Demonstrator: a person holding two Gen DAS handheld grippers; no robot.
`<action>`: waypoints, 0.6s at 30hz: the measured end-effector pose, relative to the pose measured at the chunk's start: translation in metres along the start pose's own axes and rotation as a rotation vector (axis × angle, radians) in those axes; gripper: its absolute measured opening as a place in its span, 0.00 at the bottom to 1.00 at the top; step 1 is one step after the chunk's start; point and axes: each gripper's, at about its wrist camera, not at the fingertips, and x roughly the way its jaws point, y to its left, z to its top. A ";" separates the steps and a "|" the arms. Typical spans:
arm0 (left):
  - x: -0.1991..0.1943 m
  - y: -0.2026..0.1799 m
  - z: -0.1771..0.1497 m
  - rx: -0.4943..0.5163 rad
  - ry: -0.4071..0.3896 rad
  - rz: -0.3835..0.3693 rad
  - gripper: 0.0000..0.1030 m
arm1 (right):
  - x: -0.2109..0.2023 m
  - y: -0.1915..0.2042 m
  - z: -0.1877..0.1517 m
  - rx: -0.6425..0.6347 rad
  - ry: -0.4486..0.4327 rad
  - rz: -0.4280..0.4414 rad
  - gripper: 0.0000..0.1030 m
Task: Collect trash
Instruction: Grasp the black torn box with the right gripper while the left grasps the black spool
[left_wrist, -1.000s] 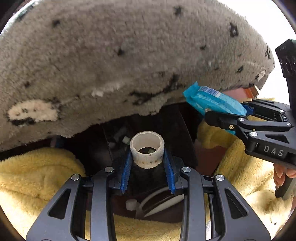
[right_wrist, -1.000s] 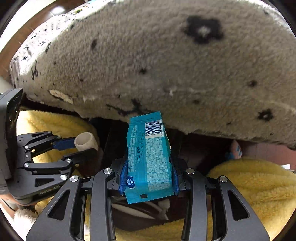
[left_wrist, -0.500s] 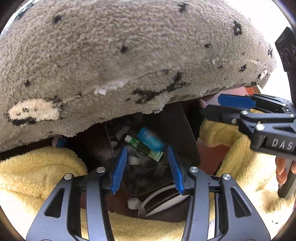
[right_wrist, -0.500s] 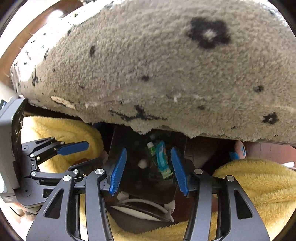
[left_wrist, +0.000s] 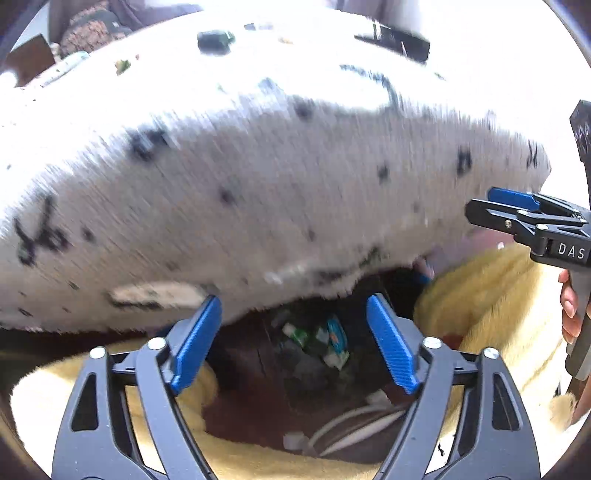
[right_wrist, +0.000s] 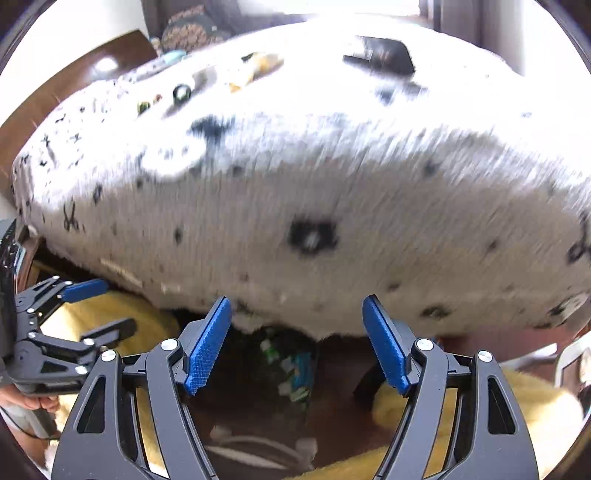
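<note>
1. Left wrist view: my left gripper (left_wrist: 295, 341) has its jaws opening, nothing between the pads — below the gap, the dropped trash (left_wrist: 325, 341) lies in a dark bin (left_wrist: 258, 369) under the near edge of the grey speckled blanket (left_wrist: 258, 184).
2. My right gripper (right_wrist: 297, 345) is also opening and empty; the same wrappers (right_wrist: 299, 369) show below it.
3. I judge the drop done, so the step in hand is to lift clear without snagging the blanket's near edge or the yellow towel (left_wrist: 491, 306) beside the bin.
4. More litter (right_wrist: 251, 70) sits near the blanket's far edge — I would keep the jaws wide and reach there next, one gripper to each piece.
</note>
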 end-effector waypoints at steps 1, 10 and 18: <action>-0.006 0.003 0.005 -0.002 -0.022 0.008 0.80 | -0.005 -0.002 0.006 -0.001 -0.021 -0.007 0.72; -0.035 0.023 0.051 -0.013 -0.135 0.067 0.86 | -0.031 -0.017 0.057 -0.018 -0.128 -0.072 0.72; -0.027 0.033 0.098 -0.009 -0.177 0.079 0.86 | -0.026 -0.023 0.093 -0.022 -0.167 -0.115 0.72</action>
